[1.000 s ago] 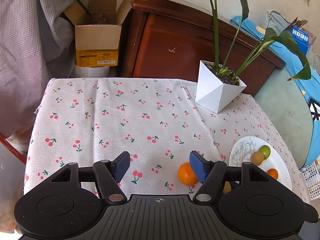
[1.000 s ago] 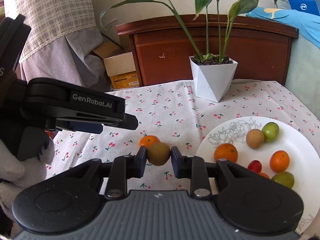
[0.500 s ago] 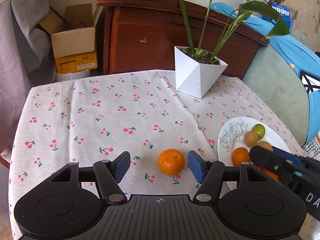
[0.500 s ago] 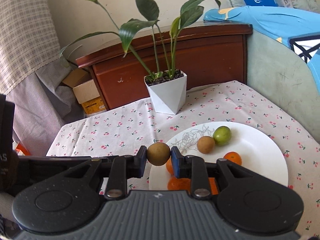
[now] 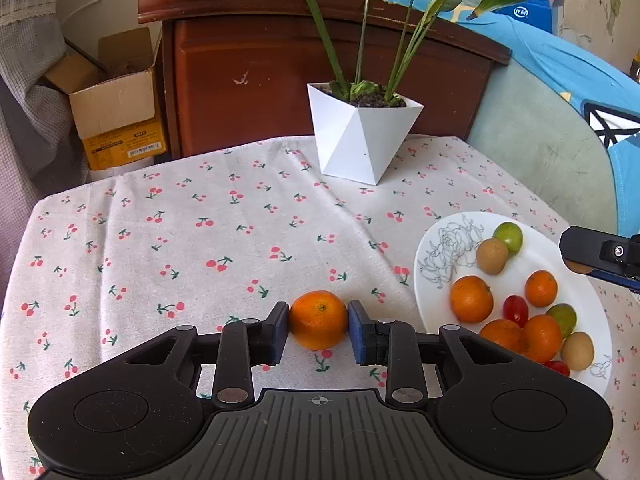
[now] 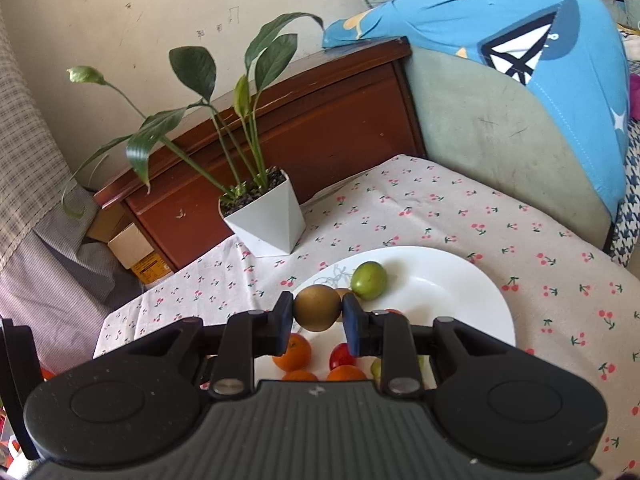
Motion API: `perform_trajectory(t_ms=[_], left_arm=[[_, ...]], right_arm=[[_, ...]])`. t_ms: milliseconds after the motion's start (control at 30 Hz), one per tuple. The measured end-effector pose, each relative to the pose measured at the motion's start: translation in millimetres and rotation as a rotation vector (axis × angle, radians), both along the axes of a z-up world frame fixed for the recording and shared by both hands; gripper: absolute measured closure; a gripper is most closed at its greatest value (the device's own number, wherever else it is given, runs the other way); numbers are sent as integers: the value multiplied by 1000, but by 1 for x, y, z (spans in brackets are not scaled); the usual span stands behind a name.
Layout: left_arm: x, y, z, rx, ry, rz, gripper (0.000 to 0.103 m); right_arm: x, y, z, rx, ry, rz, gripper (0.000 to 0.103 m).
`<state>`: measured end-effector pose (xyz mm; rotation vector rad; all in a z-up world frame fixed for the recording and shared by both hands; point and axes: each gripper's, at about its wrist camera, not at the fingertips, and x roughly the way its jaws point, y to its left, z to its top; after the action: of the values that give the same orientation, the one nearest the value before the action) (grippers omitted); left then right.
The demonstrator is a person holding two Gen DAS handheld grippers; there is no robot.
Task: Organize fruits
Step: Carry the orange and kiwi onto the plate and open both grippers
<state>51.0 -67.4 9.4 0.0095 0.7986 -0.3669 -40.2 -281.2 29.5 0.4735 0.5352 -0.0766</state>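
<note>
Left gripper (image 5: 318, 328) jaws closing on the orange (image 5: 318, 319), stem up, bare cloth all around. Right gripper (image 6: 318, 316) clamps a brown fruit (image 6: 317, 307) above the plate (image 6: 452, 292).

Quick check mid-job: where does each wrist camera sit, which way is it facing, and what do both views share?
Left wrist: sits behind the left gripper, looking down across the tablecloth; its fingers are closing on the orange.
Right wrist: sits behind the right gripper, tilted, above the plate; its fingers clamp a brown fruit.
Shared: plate, white plant pot, wooden cabinet. The right gripper's tip shows at the left view's right edge.
</note>
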Motion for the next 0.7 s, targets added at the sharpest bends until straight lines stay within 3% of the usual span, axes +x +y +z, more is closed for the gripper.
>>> perform_trajectory(t_ms=[400, 700], left_arm=[[-6, -34, 34, -135, -79, -103, 74], [-10, -62, 36, -160, -94, -186, 74]], right_arm=[[-14, -44, 11, 68, -48, -138, 77], [-13, -53, 2, 111, -25, -179, 77]])
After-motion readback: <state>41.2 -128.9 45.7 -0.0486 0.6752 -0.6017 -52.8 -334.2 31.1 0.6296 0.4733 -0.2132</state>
